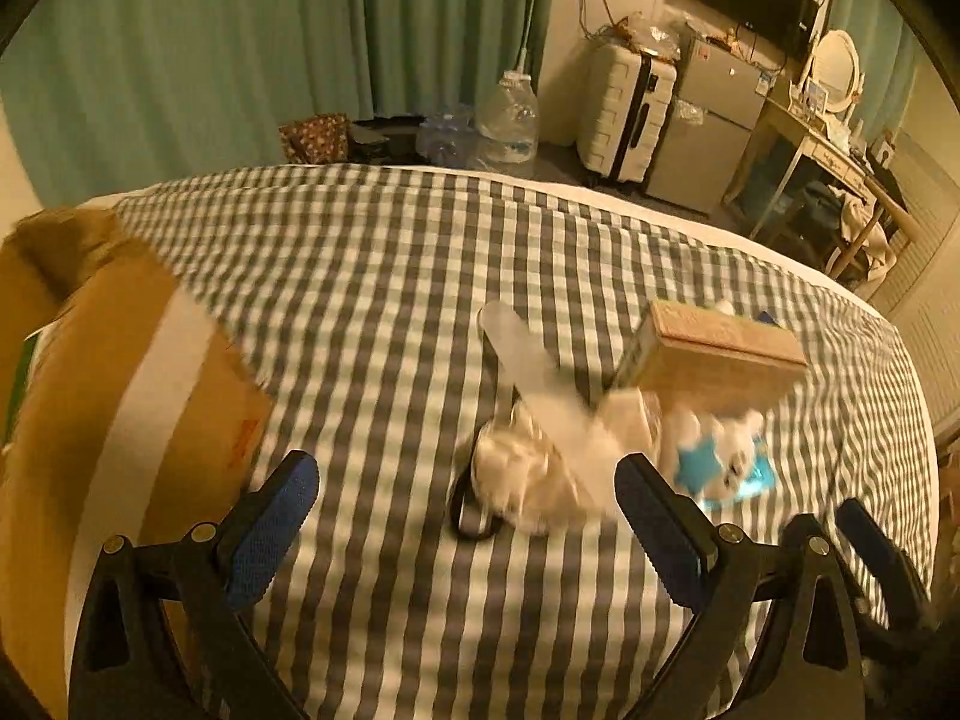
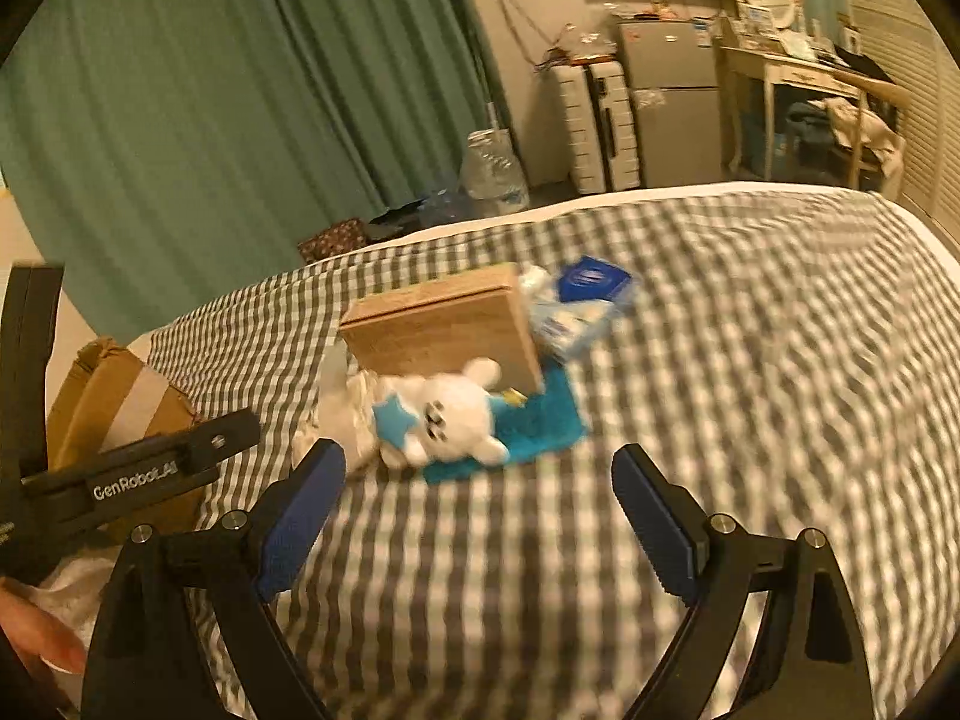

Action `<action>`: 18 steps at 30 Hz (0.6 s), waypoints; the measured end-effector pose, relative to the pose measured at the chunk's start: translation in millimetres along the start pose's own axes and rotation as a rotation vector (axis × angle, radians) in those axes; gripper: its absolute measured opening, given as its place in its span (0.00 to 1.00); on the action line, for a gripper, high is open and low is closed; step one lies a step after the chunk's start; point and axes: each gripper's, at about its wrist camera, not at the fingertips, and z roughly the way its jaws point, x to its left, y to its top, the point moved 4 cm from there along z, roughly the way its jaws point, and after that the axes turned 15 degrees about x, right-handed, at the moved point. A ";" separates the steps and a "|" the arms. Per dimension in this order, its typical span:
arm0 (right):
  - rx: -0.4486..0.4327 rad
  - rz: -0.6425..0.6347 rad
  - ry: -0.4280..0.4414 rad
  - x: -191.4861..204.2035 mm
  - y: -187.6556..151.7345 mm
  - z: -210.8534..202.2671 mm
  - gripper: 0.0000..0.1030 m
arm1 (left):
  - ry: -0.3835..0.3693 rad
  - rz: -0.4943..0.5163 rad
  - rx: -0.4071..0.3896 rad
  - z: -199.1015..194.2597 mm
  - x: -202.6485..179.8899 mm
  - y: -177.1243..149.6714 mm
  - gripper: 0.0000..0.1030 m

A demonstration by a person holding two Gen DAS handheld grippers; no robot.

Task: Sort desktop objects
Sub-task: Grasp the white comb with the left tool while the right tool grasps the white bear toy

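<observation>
The right claw (image 2: 477, 516) is wide apart and holds nothing. Only checked bed cover (image 2: 750, 360) lies between its blue pads (image 2: 300, 516). The left claw (image 1: 465, 528) is spread wide too, and it is empty.

Just past the right claw, a bit to its left, lies a white plush toy (image 2: 450, 414). It lies on its side on a teal cloth (image 2: 540, 420), and its body stretches left to right across the claw's path. A brown box (image 2: 444, 324) stands right behind it, touching it. A blue pack (image 2: 591, 279) sits behind the box.

From the left claw, the same pile sits ahead and to the right. A clear plastic thing (image 1: 528, 372) and a black loop (image 1: 474, 510) lie nearest to it, but they are too blurry to name. A big cardboard carton (image 1: 120, 372) sits at the far left.

I think the right claw is nearer to the toy. It may need to go forward and a little left.
</observation>
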 end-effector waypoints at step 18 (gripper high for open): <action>0.130 -0.016 0.017 -10.0 4.4 45.1 0.39 | -0.028 -0.031 0.191 81.1 -17.8 45.0 0.70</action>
